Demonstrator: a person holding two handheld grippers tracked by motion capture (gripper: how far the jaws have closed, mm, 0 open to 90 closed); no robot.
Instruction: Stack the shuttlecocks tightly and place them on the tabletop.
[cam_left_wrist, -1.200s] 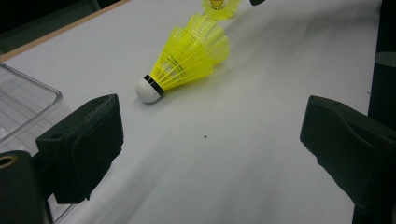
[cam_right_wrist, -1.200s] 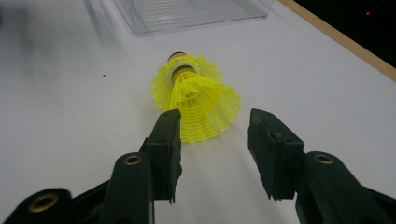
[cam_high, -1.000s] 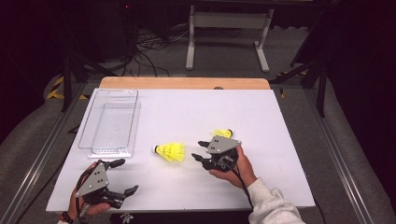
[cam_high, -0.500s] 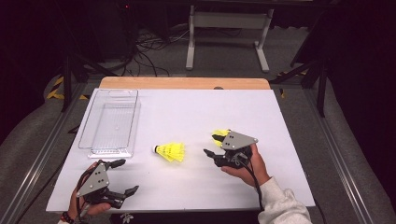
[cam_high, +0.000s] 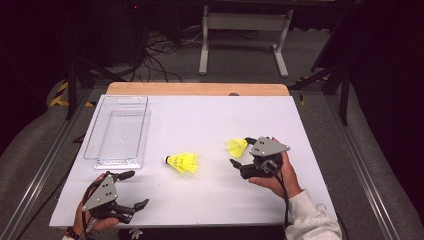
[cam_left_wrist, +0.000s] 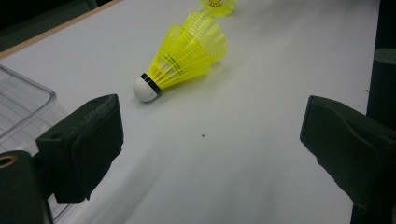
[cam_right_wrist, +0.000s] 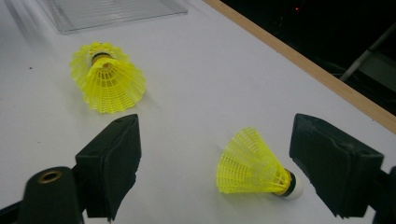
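Clear tray (cam_high: 118, 134) on white table (cam_high: 215, 125)

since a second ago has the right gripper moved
Yes. The right gripper has shifted right, away from the middle shuttlecock, its fingers just opening around the other shuttlecock.

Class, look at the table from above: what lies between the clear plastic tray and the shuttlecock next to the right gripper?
In the high view, a second yellow shuttlecock lies on its side between the tray and the shuttlecock by the right gripper.

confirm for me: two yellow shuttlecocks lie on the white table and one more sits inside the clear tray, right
Not quite: the clear tray holds nothing, as the high view shows. Both yellow shuttlecocks do lie on the white table, one near the middle, one by the right tongs.
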